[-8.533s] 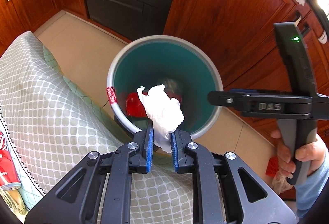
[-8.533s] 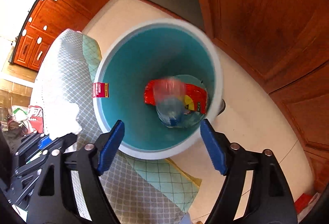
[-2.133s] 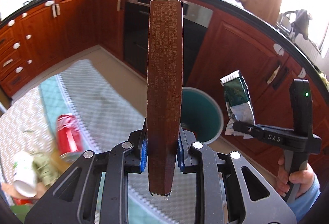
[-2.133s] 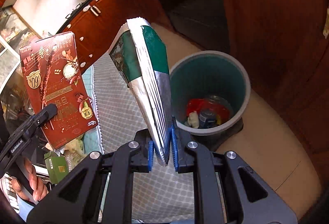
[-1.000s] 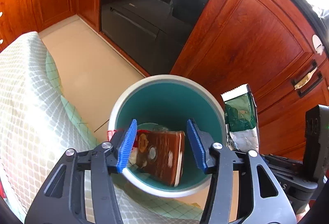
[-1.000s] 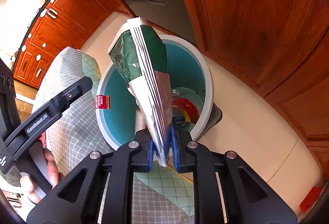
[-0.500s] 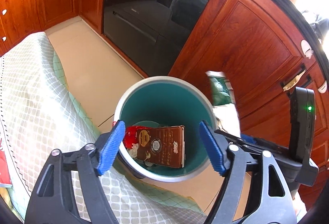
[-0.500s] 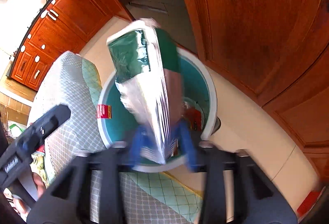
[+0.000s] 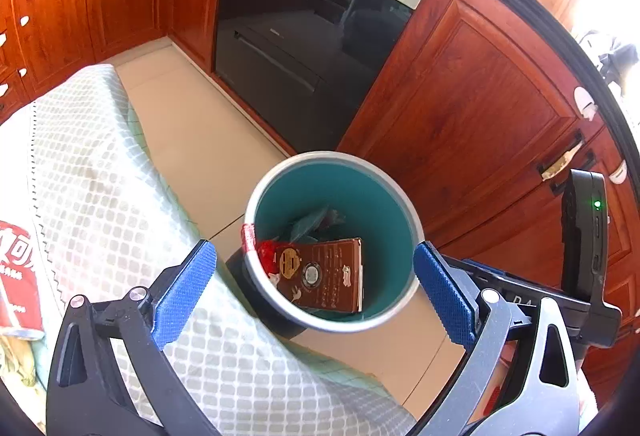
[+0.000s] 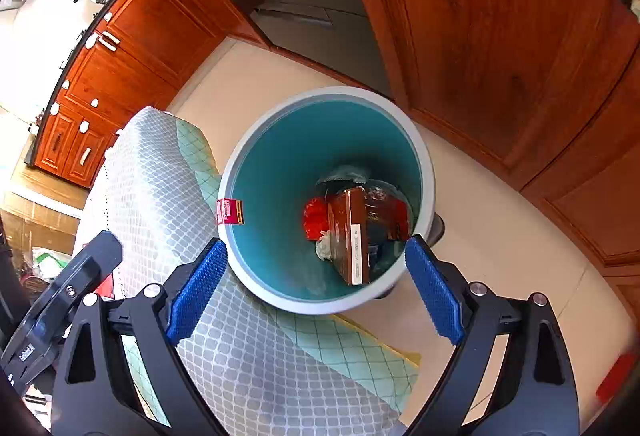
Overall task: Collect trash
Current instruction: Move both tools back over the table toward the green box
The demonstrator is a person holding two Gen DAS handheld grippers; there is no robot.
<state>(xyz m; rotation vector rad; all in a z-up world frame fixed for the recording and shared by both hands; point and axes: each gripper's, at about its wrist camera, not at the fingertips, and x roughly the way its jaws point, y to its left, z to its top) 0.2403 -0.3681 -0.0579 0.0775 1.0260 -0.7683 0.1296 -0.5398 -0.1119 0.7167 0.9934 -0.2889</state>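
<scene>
Trash bin (image 9: 404,196) stood on the floor beside the cloth-covered table (image 9: 100,196) and held a brown box (image 9: 324,280), a red wrapper (image 10: 314,216) and darker items too shadowed to identify. Your left gripper (image 9: 316,292) and right gripper (image 10: 316,288) were both spread wide and carried nothing. A red can (image 9: 16,276), cut off at the frame edge, lay on the table, so collection looked unfinished.

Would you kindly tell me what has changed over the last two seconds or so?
The left gripper let go of the flat brown box, and the right gripper released its green foil bag; both jaws now stand open, empty. The box lies inside the round teal-lined bin, which stayed put beside the quilted cloth.
</scene>
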